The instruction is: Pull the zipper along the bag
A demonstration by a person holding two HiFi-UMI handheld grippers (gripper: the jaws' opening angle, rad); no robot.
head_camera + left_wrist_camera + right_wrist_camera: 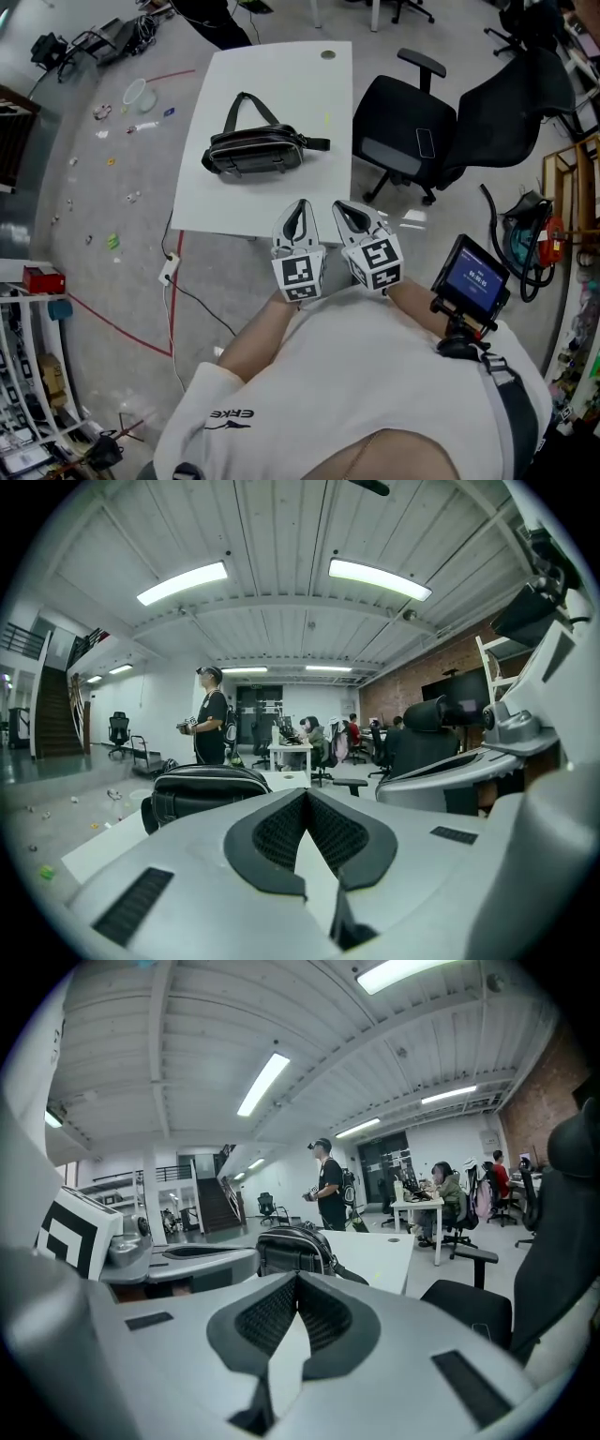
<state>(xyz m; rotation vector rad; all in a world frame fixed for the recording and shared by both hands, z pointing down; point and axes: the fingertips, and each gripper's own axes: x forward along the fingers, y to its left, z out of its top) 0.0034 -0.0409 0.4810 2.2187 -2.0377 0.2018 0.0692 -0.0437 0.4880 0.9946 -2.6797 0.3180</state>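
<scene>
A small black bag (pixel 254 150) with a looped strap lies on the white table (pixel 216 202), near its middle. The same bag (pixel 202 794) shows ahead and left of the left gripper (pixel 306 793), and the bag (pixel 295 1251) stands straight ahead of the right gripper (pixel 297 1276). Both grippers are held side by side at the table's near edge, left gripper (pixel 299 208) and right gripper (pixel 343 207), short of the bag. Their jaw tips meet with nothing between them. The zipper cannot be made out.
Two black office chairs (pixel 412 131) stand right of the table. A small screen (pixel 473 277) is at the person's right hip. Small items litter the floor (pixel 112 178) at the left, and a cable (pixel 192 300) runs under the table's near corner. People stand and sit far off.
</scene>
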